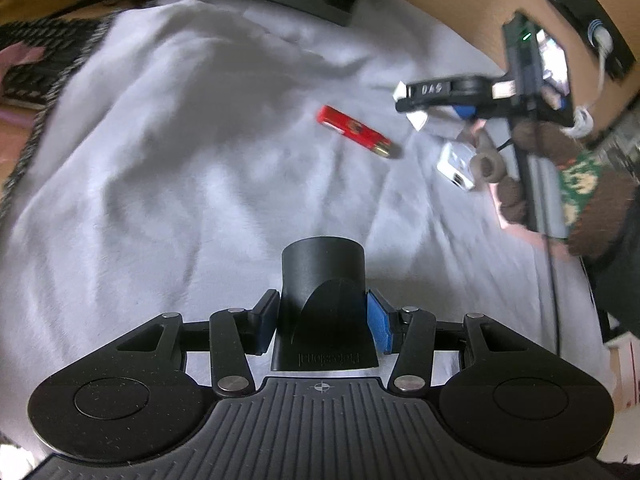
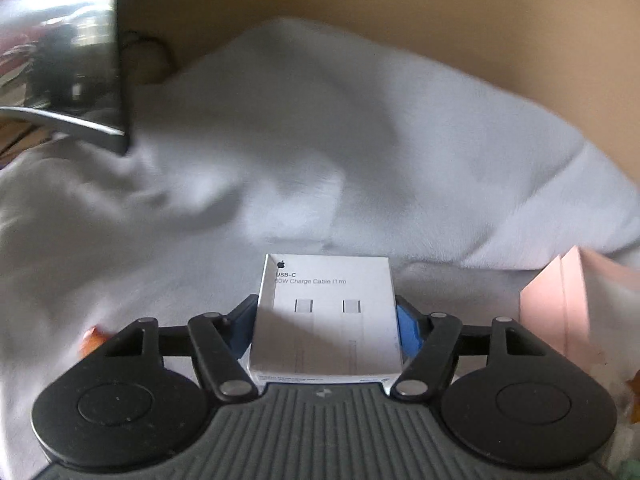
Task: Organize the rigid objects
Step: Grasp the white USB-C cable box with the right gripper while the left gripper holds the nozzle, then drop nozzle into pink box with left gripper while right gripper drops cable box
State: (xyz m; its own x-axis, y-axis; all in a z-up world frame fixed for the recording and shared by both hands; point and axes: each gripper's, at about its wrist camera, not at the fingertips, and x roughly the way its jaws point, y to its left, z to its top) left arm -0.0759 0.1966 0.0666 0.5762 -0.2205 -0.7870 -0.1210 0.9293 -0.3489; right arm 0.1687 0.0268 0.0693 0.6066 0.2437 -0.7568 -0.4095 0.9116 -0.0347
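progress: midway, judged | left gripper (image 1: 322,316): clamped on black nozzle (image 1: 323,276) above white cloth (image 1: 160,160) | right gripper (image 2: 326,328): grasping USB-C cable box (image 2: 326,320) | left: red lighter (image 1: 354,131) lies far right, unsorted

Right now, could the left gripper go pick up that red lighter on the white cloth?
Probably not yet: the left gripper is already shut on a black nozzle. The cloth between it and the red lighter lies bare, though.
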